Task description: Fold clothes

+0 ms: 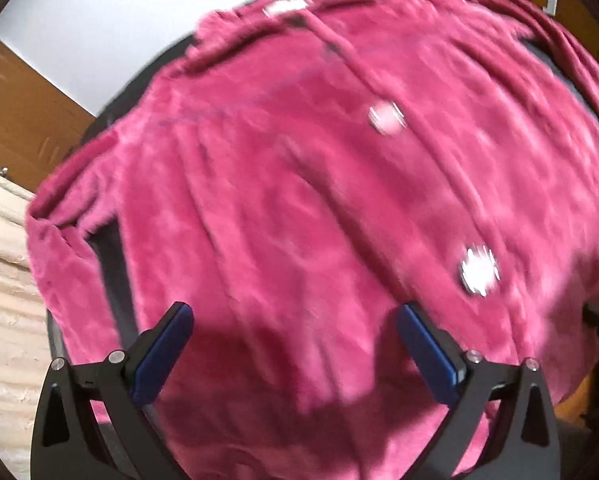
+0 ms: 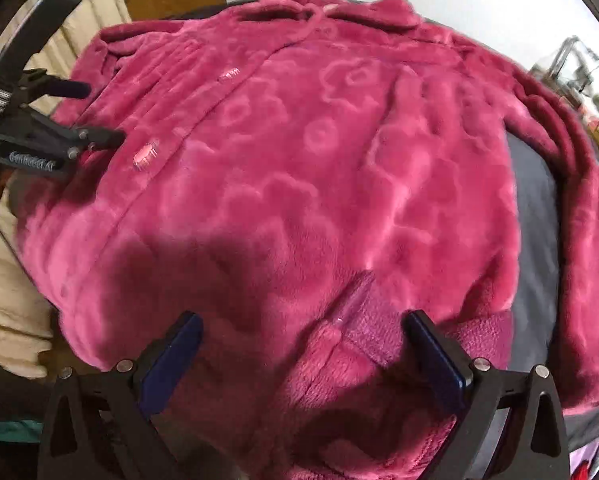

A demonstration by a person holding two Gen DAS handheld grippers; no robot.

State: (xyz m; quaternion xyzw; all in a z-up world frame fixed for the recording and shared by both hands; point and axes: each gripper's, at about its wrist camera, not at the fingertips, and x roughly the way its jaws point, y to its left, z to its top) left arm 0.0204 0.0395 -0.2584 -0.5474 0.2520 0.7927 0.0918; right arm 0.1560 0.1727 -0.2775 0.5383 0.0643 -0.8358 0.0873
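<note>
1. Pink fleece jacket (image 2: 299, 152) lies spread front-up on a dark table (image 2: 535, 216), buttons (image 1: 386, 119) down the front.
2. Right gripper (image 2: 303, 344) hovers over the hem, fingers apart, empty.
3. Left gripper (image 1: 295, 340), fingers apart, hovers above the jacket's side.
4. Cream bedding (image 1: 3, 280) lies beside the table.

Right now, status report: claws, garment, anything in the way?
Left claw open, empty, over the hem. Right claw open, empty. Pink fleece button-up jacket spread flat on dark grey table, unfolded. Nothing in the way.
</note>
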